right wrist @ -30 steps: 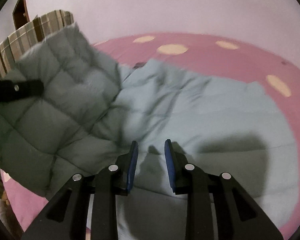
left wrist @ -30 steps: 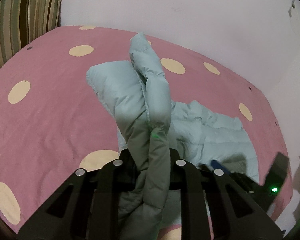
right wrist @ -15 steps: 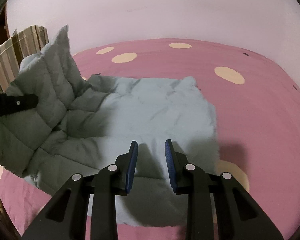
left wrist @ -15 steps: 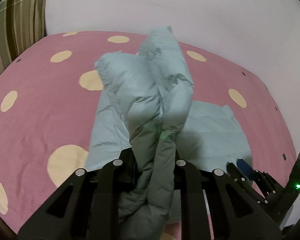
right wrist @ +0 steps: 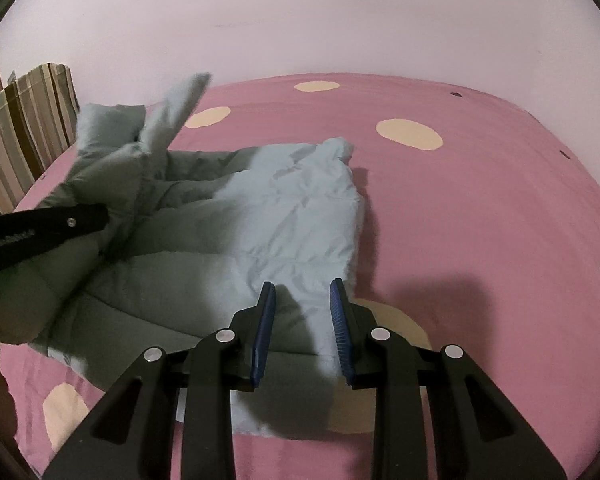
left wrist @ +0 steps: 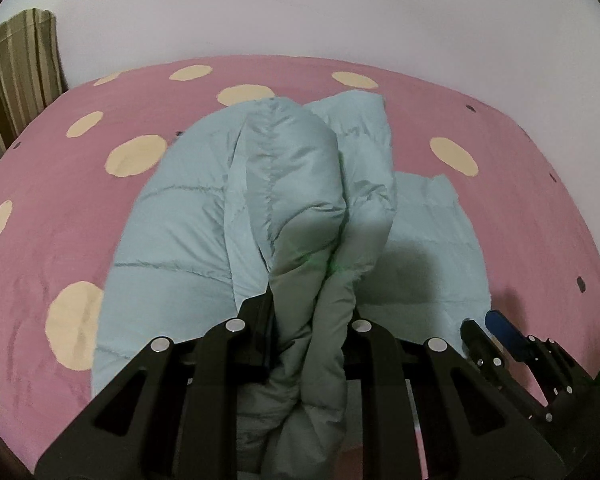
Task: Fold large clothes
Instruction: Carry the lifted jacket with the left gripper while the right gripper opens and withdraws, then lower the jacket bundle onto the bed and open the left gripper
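A pale blue-grey quilted puffer jacket (left wrist: 180,232) lies on a pink bed sheet with cream dots (left wrist: 52,216). My left gripper (left wrist: 312,304) is shut on a bunched fold of the jacket, which stands up between its fingers and hides the tips. In the right wrist view the jacket (right wrist: 296,208) spreads across the left and middle of the bed, and the left gripper's finger (right wrist: 48,228) holds its raised part at the left. My right gripper (right wrist: 302,296) is open and empty, just above the jacket's near right edge. It also shows low right in the left wrist view (left wrist: 496,328).
A striped cushion or headboard (right wrist: 24,128) stands at the far left of the bed. A plain pale wall (right wrist: 300,20) runs behind the bed. The pink sheet (right wrist: 480,208) lies bare to the right of the jacket.
My left gripper has carried the held fold lower and further over the jacket. The right gripper has drawn back toward the jacket's near right edge, staying open.
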`<action>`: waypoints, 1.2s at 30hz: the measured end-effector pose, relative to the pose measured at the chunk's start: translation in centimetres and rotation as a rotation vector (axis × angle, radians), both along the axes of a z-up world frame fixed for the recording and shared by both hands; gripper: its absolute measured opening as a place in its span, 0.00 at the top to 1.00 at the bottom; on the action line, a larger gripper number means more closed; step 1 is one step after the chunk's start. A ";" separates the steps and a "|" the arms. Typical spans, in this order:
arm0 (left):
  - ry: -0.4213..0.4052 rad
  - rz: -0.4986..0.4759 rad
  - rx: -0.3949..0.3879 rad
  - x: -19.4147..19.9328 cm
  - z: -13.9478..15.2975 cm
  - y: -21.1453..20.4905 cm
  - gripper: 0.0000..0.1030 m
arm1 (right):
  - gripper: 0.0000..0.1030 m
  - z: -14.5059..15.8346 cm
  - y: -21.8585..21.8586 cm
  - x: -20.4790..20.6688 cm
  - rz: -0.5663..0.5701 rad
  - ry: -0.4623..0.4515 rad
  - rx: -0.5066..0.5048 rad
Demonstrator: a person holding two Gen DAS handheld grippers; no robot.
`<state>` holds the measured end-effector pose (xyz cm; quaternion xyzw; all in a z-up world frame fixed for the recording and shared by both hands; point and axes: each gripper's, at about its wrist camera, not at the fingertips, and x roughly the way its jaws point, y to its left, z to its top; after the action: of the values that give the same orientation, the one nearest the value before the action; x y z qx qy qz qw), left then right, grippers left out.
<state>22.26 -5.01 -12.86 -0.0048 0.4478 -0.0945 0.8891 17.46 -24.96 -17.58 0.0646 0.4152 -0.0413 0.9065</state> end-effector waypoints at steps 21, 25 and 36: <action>0.003 -0.075 -0.111 -3.3 -1.2 -4.9 0.46 | 0.59 0.7 -5.6 -3.2 -0.123 -0.002 0.011; -0.030 -0.093 -0.151 -5.5 0.9 -4.3 0.39 | 0.59 1.2 -6.3 -3.1 -0.132 -0.006 0.004; -0.169 0.028 -0.079 -9.5 4.3 4.3 0.26 | 0.50 3.0 -3.9 -3.2 -0.086 -0.033 0.005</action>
<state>12.79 -0.71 -8.57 -0.0383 0.3667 -0.0997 0.9242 14.25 -28.90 -14.57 0.0852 0.3970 -0.0779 0.9105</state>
